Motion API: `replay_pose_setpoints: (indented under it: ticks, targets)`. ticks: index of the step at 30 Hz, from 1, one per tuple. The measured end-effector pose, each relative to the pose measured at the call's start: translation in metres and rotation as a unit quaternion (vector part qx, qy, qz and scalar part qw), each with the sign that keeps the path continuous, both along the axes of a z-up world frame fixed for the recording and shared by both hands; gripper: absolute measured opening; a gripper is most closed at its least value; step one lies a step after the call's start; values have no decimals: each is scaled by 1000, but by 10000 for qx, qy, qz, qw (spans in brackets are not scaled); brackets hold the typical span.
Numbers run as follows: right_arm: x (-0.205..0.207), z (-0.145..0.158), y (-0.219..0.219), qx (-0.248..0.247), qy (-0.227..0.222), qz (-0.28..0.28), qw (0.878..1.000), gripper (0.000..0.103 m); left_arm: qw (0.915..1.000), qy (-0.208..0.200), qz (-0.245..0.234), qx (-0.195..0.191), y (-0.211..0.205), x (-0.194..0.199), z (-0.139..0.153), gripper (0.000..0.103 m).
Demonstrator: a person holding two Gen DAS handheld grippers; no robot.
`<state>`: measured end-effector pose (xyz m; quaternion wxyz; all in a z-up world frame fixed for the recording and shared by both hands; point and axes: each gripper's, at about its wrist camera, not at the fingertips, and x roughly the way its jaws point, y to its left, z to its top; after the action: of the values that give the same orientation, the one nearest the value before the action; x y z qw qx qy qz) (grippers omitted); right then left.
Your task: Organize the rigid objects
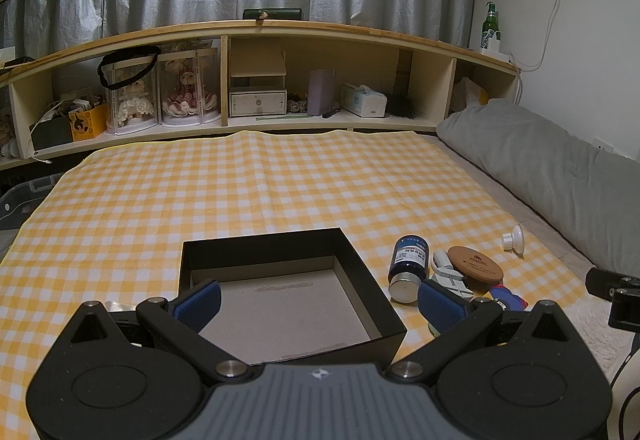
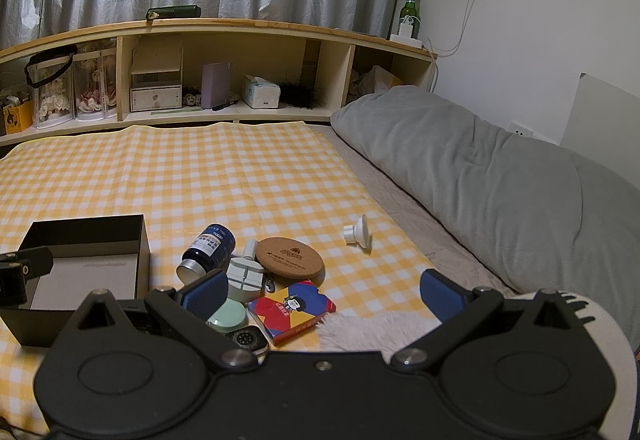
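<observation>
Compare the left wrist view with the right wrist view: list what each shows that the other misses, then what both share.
Only the left wrist view shows the clear plastic bin beyond the cloth's left edge and the whole floor of the black box, which is empty.

Only the right wrist view shows the mint round case, the round watch-like gadget and the full colourful card box.

Both show the dark blue bottle lying on its side, the cork coaster, the white funnel-shaped piece, the checked cloth, and open, empty grippers: left gripper, right gripper.
</observation>
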<state>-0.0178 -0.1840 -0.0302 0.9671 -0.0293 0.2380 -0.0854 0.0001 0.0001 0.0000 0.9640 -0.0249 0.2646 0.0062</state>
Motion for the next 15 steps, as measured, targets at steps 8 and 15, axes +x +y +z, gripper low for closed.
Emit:
replay_pose_setpoints:
  ticks: [8,15]
  targets:
    - [1,0,-1,25,-16,-12,10000,103,10000,-4,26,-2,2,0,-1,103]
    - [8,4,-3,180,-74,-48,9998,103,10000,-11,91,5,6,1,1,103]
